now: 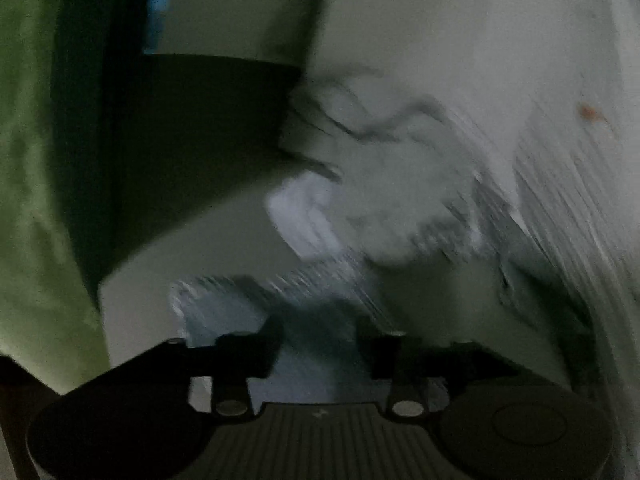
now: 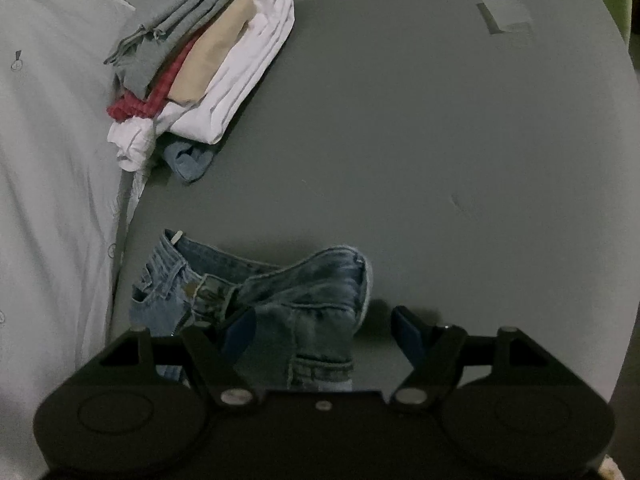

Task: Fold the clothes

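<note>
In the right wrist view a crumpled pair of blue jeans (image 2: 280, 280) lies on the grey surface (image 2: 440, 160), just ahead of my right gripper (image 2: 324, 328). That gripper is open: its left finger hangs over the denim and its right finger over bare surface. The left wrist view is smeared by motion. A bunched pale, whitish-blue garment (image 1: 384, 192) fills its middle and right. My left gripper (image 1: 322, 340) has its fingers apart, and a pale blue fold (image 1: 312, 360) shows in the gap. The blur hides whether the pads touch it.
A stack of folded clothes (image 2: 208, 52), grey, red, beige and white, sits at the back left with a small denim piece (image 2: 188, 160) under its near edge. A white sheet (image 2: 48, 160) runs along the left. A pale tag (image 2: 504, 12) lies far right. Green fabric (image 1: 32, 160) borders the left wrist view.
</note>
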### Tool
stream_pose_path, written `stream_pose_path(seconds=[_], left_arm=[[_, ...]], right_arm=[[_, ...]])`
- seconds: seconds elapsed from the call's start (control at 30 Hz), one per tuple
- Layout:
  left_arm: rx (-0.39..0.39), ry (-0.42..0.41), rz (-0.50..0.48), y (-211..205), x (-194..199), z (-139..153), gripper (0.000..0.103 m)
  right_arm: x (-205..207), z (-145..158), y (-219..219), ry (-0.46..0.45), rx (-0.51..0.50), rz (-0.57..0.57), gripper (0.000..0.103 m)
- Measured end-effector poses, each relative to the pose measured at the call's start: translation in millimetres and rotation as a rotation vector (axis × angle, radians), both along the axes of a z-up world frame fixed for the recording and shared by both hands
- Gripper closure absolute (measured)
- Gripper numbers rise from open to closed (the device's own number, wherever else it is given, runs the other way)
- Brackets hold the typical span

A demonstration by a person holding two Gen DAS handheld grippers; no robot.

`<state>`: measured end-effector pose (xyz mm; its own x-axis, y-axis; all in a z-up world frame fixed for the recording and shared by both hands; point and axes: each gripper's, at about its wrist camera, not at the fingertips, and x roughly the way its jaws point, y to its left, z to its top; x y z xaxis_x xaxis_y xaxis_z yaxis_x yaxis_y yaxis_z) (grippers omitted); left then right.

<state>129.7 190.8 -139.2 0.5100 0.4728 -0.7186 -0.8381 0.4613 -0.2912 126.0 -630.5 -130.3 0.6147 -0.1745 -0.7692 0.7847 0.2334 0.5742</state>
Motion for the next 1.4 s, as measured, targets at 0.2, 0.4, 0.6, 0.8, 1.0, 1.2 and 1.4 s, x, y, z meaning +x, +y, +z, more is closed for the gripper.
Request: stream_pose_path(seconds=[0.2,0.4,0.6,0.8,1.0,1.2,1.4], left_arm=[[-0.086,0.016,-0.182,-45.2,43.3,-13.7,0.026],[-0.173,0.073,-0.328,-100.5,68.5,-38.6,0.024],[-0.165,0.122,-0.384,-138.7,76.4,-46.9,0.024],[-0.155,0.151,-0.402,-149.0,76.6,-48.3,0.023],[-0.105,0.209,-0.437,-166.3,91.1,-49.8,0.019],[-0.08,0.25,-0.497,-184.5,124.2,-55.1,0.013],[-0.019,0.315,-0.487,-198.9,159.8,-65.7,0.003]], right_arm=[[11.6,-11.3,-4.7,-0.079,0.08,0.005,0.03],[13.2,-19.5,-12.1,-0.128,0.095,-0.017,0.088],[3.0,-4.4,-35.2,-0.198,0.04,-0.083,0.092],[-7.4,23.2,-66.9,-0.117,-0.184,-0.001,0.091],[9.1,30.8,-60.6,0.117,-0.369,0.162,0.066],[49.9,61.1,-50.8,0.175,-0.687,0.273,0.038],[138.1,46.1,-55.8,0.05,-0.647,0.456,0.035]])
